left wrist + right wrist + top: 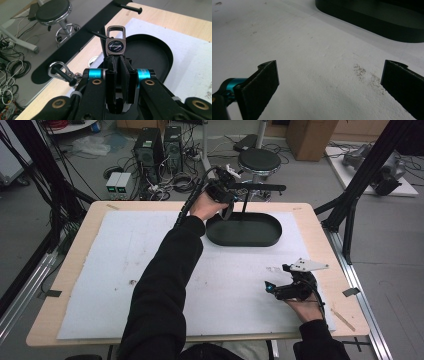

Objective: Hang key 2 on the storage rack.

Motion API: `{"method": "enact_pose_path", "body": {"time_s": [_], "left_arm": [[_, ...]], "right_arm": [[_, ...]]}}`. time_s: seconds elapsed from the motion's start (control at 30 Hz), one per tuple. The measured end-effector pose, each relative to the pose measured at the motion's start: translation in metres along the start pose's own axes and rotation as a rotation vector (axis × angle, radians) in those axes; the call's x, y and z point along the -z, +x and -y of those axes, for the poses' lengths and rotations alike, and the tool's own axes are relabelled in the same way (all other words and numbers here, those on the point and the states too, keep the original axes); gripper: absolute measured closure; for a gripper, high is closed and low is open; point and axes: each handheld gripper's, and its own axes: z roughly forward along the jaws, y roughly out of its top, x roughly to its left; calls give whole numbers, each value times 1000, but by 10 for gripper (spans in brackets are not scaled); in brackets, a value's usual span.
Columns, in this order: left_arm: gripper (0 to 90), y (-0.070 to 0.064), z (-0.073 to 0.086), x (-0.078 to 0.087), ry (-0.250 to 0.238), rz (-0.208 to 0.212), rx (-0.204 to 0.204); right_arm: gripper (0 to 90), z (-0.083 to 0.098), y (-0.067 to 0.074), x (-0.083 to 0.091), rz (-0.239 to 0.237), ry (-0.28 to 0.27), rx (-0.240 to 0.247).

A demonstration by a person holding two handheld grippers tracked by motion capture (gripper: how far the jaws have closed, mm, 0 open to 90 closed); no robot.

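Wooden table [75, 265] w/ white foam sheet [115, 285] over most of it. Far centre of sheet: black oval tray [260, 237], open top, nothing seen inside. Above tray's far-left part a black rack bar [265, 187] on a thin post, w/ short pegs [130, 8] sticking out; in left gripper view a silver clip ring [56, 70] hangs on the near peg. Left gripper [117, 66] is up at far centre, just by the rack over tray's left end, arm stretched across the sheet; jaws pinched tight on a metal key tag [115, 43], which sticks up past the tips – dark round badge in the middle, rectangular loop on top, held close to the middle peg but can't tell if touching. Right gripper [274, 287] sits low at near right of sheet, well apart from tray; jaws wide, nothing btw them, bare foam w/ a grey smudge [368, 76] underneath.
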Motion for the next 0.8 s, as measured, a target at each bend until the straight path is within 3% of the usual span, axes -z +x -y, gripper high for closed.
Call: {"method": "enact_pose_path", "body": {"time_s": [0.13,0.43,0.8], "left_arm": [[830,-8,3,-7,30,-76,-26],[827,-11,7,-15,45,-122,-10],[820,-9,14,-38,19,-172,52]], "right_arm": [[8,0,0,0,-2,6,-2],[8,0,1,-1,0,7,-1],[8,1,0,-1,-1,10,1]]}}
